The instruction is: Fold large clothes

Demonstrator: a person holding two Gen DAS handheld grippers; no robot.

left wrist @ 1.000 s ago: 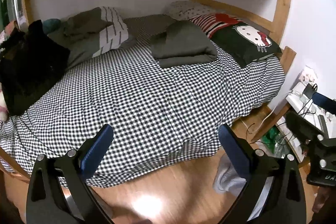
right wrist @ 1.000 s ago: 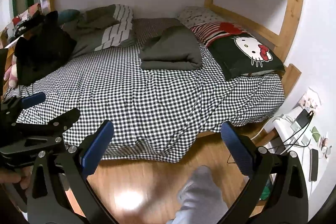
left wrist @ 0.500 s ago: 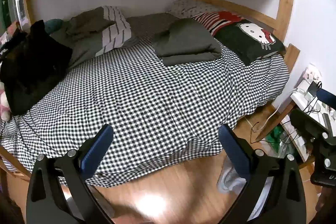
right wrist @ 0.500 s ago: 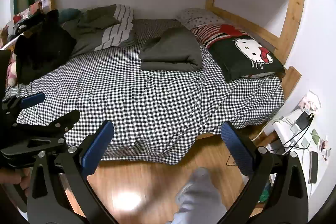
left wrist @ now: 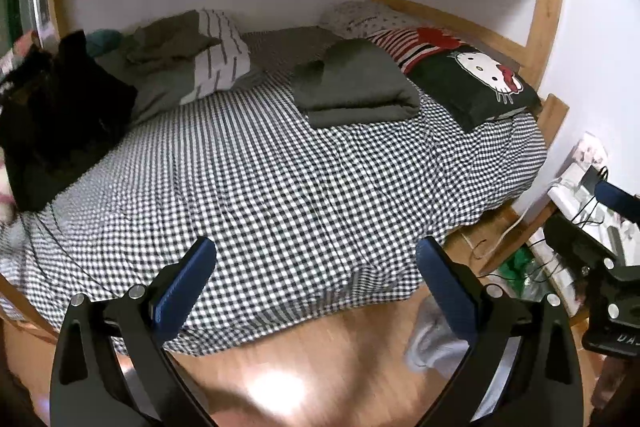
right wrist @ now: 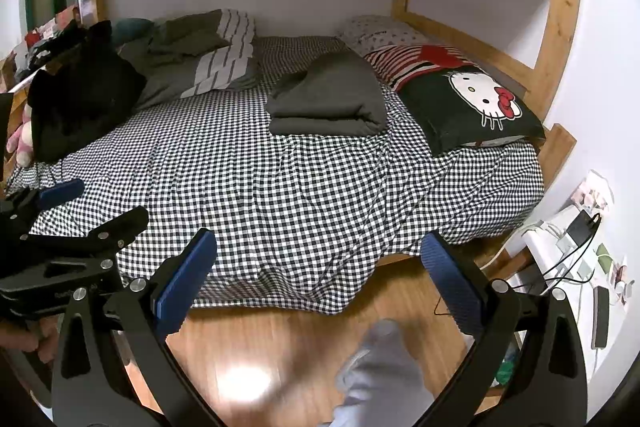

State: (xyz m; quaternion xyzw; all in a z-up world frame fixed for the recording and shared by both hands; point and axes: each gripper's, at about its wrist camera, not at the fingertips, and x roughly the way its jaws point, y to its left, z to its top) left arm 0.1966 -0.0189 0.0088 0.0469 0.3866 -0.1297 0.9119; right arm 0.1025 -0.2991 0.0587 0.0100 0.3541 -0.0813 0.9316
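Claws hang over the wood floor point(right wrist: 256, 339) by the bed point(left wrist: 280, 187). Left claw point(left wrist: 316, 267) is wide open and holds nothing. Right claw point(right wrist: 320, 263) is wide open and empty too. A folded grey garment point(right wrist: 328, 103) lies far off on the checked sheet, beside the cat pillow point(right wrist: 472, 107).

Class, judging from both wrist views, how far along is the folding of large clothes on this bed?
Done: a grey garment lies folded on the checked bed. In hand: nothing; the left gripper and right gripper are open, off the bed. Possibly left: the black clothing heaped at the bed's left end.
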